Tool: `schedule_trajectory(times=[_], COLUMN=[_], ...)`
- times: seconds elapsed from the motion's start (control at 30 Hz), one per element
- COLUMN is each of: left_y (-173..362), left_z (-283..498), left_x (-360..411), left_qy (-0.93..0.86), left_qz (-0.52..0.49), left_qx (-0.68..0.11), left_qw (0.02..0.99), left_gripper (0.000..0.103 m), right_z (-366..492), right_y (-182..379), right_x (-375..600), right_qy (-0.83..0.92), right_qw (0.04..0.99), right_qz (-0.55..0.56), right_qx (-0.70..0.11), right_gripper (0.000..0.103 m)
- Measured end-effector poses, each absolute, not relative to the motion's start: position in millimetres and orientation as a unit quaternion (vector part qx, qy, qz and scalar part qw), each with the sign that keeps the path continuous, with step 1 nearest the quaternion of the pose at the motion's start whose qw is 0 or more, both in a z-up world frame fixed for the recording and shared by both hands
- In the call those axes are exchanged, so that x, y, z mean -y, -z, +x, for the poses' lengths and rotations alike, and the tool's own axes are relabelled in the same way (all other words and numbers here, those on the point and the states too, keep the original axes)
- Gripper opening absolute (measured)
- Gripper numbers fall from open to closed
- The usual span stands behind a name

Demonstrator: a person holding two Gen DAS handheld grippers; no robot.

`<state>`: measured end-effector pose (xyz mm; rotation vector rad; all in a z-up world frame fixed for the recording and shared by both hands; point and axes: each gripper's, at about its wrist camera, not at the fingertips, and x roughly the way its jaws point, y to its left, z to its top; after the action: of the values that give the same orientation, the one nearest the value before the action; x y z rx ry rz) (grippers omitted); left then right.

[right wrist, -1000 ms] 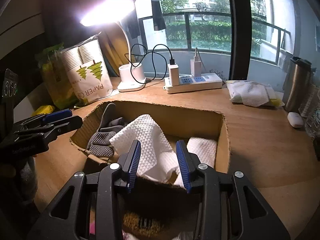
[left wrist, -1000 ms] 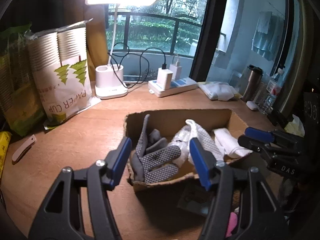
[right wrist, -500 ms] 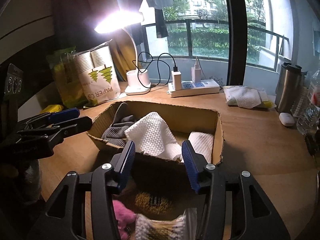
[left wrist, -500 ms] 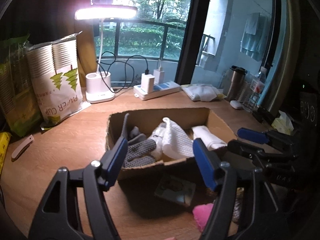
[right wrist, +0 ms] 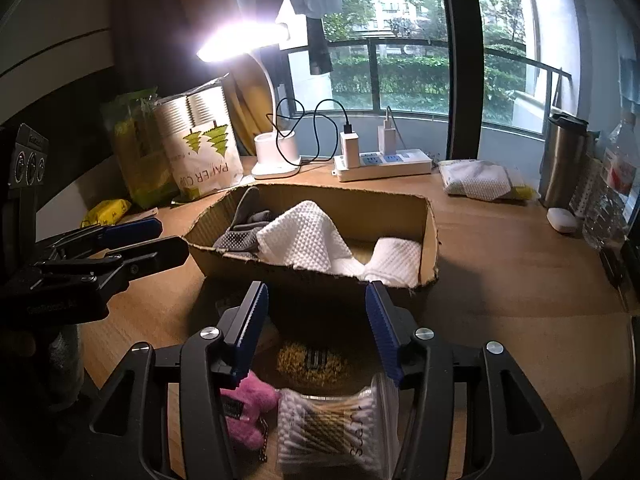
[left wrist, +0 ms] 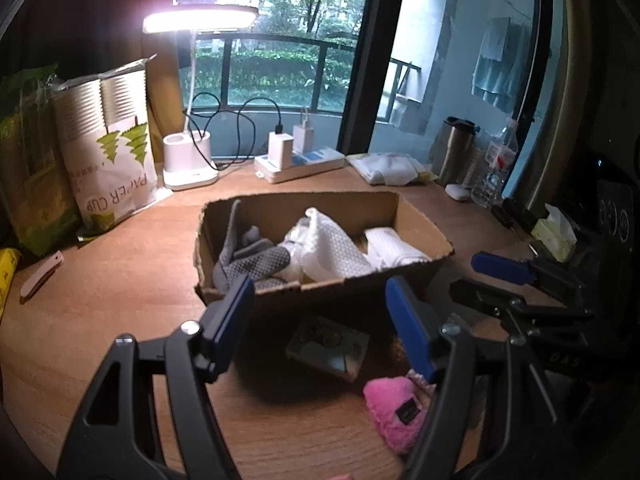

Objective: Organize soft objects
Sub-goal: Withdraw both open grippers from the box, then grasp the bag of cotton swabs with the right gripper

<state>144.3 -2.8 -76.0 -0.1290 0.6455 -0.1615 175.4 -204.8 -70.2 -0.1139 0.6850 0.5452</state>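
Left wrist view: left gripper (left wrist: pixel 320 312) spread wide, holding nothing, hovering just in front of the cardboard box (left wrist: pixel 420 220) on the wooden desk (left wrist: pixel 120 280). Box holds a grey glove (left wrist: pixel 256 260) at its left end, a white cloth (left wrist: pixel 332 248) in the middle & a folded white towel (left wrist: pixel 396 246) at the right. In front of the box: a small flat packet (left wrist: pixel 328 346) and a pink plush toy (left wrist: pixel 396 408), both outside it. Right gripper (left wrist: pixel 496 276) seen side-on at the right edge, fingers apart. Right wrist view: right gripper (right wrist: pixel 316 320) released, empty, above the stuff near the box front. Only this view shows a bag of cotton swabs (right wrist: pixel 332 428) touching the plush (right wrist: pixel 248 408), plus a yellow-brown scrubby pad (right wrist: pixel 312 364) behind it. Left gripper (right wrist: pixel 132 244) side-on at left. Packet mostly hidden here.
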Motion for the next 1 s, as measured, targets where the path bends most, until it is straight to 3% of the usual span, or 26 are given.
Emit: schedule_trajectory(times=[0.3, 0.47, 0.57, 0.77, 1.0], left_y=[89.1, 100.1, 107.9, 121.2, 132.8], left_z=[135.8, 132.8, 131.6, 130.6, 131.4], left_x=[12.2, 20.4, 23.5, 26.5, 31.5], left_qy=[0.092, 0.1, 0.104, 0.105, 0.099], left_qz=[-0.066, -0.065, -0.069, -0.073, -0.062], left_qx=[-0.339, -0.354, -0.365, -0.386, -0.406], left_qw=[0.934, 0.928, 0.923, 0.914, 0.906], left_gripper=[0.07, 0.071, 0.071, 0.081, 0.081], right_z=[163.8, 158.4, 155.6, 152.2, 150.0], right_y=[85.0, 96.2, 103.9, 119.4, 137.0], right_x=[215.4, 222.7, 224.7, 228.8, 229.0], right_qy=[-0.258, -0.254, -0.249, -0.25, -0.252], right_qw=[0.902, 0.9, 0.9, 0.894, 0.885], right_qz=[-0.05, -0.05, -0.055, -0.058, -0.062], right_qx=[-0.342, -0.351, -0.354, -0.367, -0.387], right_gripper=[0.07, 0.074, 0.083, 0.084, 0.085])
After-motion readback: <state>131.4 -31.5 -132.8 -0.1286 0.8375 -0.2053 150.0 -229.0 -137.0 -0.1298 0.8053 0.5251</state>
